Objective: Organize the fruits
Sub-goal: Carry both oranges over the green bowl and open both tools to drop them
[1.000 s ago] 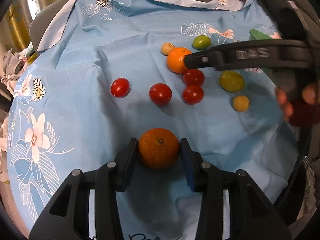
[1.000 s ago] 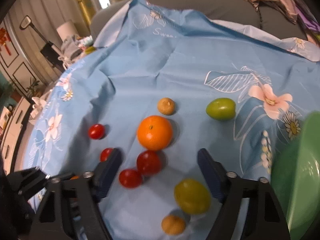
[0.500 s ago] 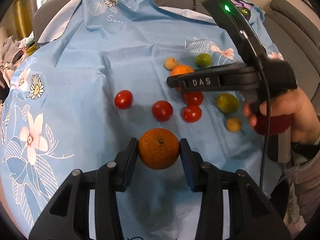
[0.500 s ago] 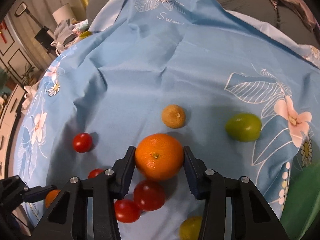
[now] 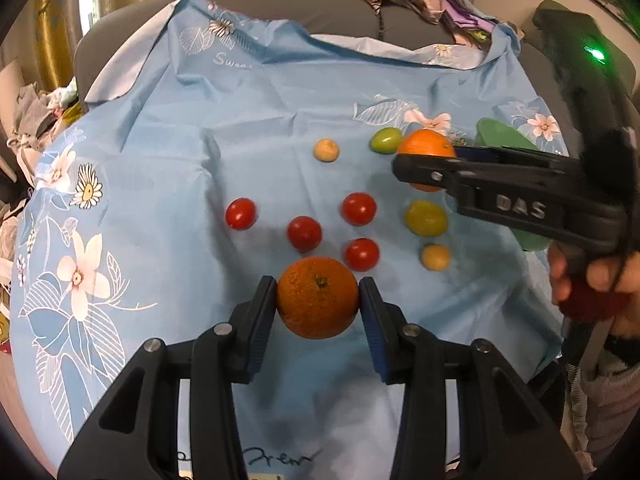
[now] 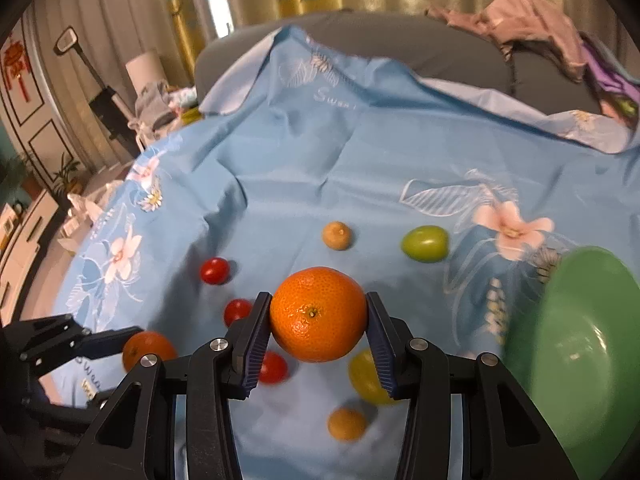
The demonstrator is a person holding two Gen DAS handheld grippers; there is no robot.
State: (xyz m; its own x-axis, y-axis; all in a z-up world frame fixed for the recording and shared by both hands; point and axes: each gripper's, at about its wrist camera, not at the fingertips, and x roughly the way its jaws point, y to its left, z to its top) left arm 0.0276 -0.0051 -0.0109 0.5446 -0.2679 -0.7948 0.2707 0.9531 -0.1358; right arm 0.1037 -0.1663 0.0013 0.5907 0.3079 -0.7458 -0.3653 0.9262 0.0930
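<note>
The left hand-held gripper is clenched on a dark orange; both blue pads press its sides. This fruit sits just in front of the four red tomatoes, above the blue floral cloth.

The right hand-held gripper is clenched on a bright orange, gripped at both sides and held clear of the cloth. In the left wrist view, this bright orange appears beside the small green fruit and beyond the yellow-green fruit.

Relative to the bright orange in the right wrist view:
- green bowl: to the right, near.
- tan round fruit: beyond it.
- second tan fruit: in front, lower down.
- red tomatoes: to the left and beneath.
</note>
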